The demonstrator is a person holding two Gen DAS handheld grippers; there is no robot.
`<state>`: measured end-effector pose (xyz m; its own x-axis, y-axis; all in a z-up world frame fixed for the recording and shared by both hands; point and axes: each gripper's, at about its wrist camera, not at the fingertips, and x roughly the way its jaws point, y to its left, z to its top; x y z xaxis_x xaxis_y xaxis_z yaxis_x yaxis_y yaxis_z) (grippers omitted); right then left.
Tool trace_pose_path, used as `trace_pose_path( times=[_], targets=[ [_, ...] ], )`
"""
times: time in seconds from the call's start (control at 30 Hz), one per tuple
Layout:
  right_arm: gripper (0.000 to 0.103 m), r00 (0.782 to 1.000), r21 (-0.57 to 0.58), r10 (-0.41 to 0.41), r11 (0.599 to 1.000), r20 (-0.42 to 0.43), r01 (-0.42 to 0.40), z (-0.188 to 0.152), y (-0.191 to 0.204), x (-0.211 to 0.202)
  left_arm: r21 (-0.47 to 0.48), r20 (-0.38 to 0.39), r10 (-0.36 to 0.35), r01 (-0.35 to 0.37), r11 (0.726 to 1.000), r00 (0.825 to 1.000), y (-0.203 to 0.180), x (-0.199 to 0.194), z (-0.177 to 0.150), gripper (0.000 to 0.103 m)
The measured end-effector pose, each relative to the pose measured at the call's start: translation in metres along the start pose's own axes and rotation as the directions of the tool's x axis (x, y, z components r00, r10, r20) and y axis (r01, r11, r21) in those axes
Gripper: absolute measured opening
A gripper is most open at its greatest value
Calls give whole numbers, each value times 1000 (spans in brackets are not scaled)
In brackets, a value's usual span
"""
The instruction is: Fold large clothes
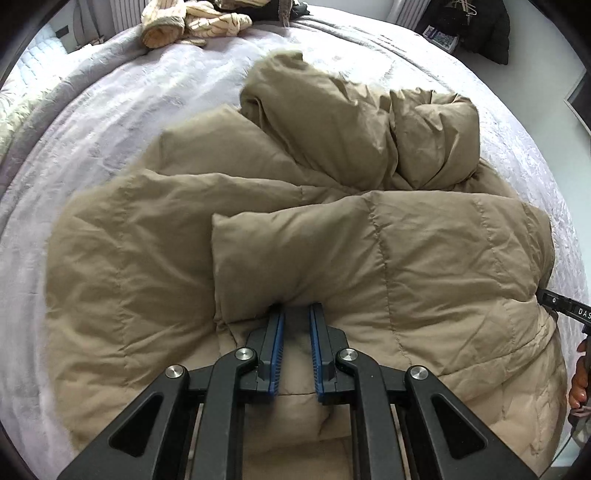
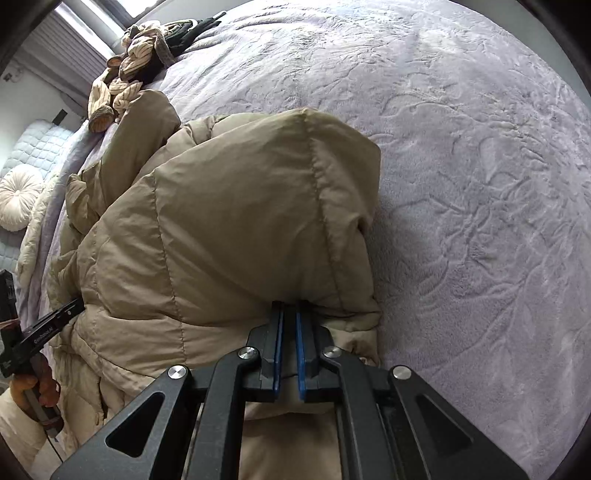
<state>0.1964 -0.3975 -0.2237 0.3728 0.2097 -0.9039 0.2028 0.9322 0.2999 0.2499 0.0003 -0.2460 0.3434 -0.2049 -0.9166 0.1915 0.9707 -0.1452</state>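
Both tools are pinching cloth. Seen from its own camera, the left tool [image 1: 297, 308] has its blue-padded jaws drawn close on a fold of the tan quilted puffer jacket [image 1: 295, 221], the padding bulging over the fingertips at twelve o'clock. The right tool [image 2: 289, 306] has its pads nearly together on another puffy edge of the same jacket, and the fabric rises as a lifted hump straight ahead of it, from about ten to one o'clock.

Outward from the left tool, the jacket spreads across the lavender plush bed cover [image 1: 110, 122]: a flap is doubled over at the near side, a flatter panel runs toward nine o'clock, and a crumpled mound, probably a sleeve or the hood, sits at one o'clock. At three o'clock the other tool's black body pokes in beside the jacket's edge, with a person's fingers below it.

I judge the fold as begun but well short of done: one layer is turned over, the far mound is still loose, and nothing yet lies as a flat, squared bundle.

At eleven o'clock, well apart on the bed's far edge, lies a heap of cream striped and dark garments [image 1: 192, 20].
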Motion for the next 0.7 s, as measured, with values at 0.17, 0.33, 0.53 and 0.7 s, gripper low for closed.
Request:
trace_pose_path(
  times=[0.17,0.33,0.53,0.7],
  targets=[
    [10,1000,2,10,1000,6,-10,-3,8,-16,12,28,42,-42,999,999,6,-34,-9,15],
    [57,996,17,70,997,50,-71,-14,11,-49,-6,35,77,-77,997,996,12,-62,-20,15],
    [80,992,30,118,992,48,-120,-29,21,-65,-11,29,142,-142,990,989,2,-79,-41,15],
    [93,992,24,121,992,42,-123,-45,23,-72,-49,17,171,-170,984,985,-3,-84,-56,103]
  ],
)
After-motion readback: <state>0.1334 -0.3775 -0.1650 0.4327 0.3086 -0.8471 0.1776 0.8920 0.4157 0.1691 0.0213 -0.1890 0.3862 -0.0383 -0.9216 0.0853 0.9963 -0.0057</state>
